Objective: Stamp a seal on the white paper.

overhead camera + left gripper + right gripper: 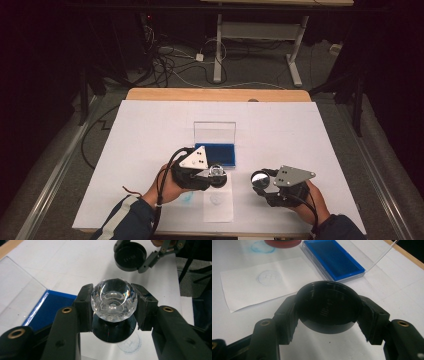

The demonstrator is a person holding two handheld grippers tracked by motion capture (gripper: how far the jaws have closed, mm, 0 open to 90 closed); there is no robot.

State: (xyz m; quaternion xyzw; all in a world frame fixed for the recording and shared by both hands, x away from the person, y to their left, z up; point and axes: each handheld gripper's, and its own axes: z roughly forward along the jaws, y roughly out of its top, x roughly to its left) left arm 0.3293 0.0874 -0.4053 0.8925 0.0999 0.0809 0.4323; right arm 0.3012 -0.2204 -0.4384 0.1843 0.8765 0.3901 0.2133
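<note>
The left gripper (113,307) clamps a stamp with a faceted clear crystal knob and round black base (113,302), held above a white paper slip (218,200) bearing a faint blue round print. The right gripper (328,311) grips the stamp's round black plastic cap (327,308), well apart. Beyond lies an open blue ink pad in a clear case (218,152).

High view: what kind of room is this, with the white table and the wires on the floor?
Probably a lab or workshop set up for recording. A white-covered table stands on grey floor, loose cables trail behind it, and another desk's metal legs stand beyond. The edges are dark.
</note>
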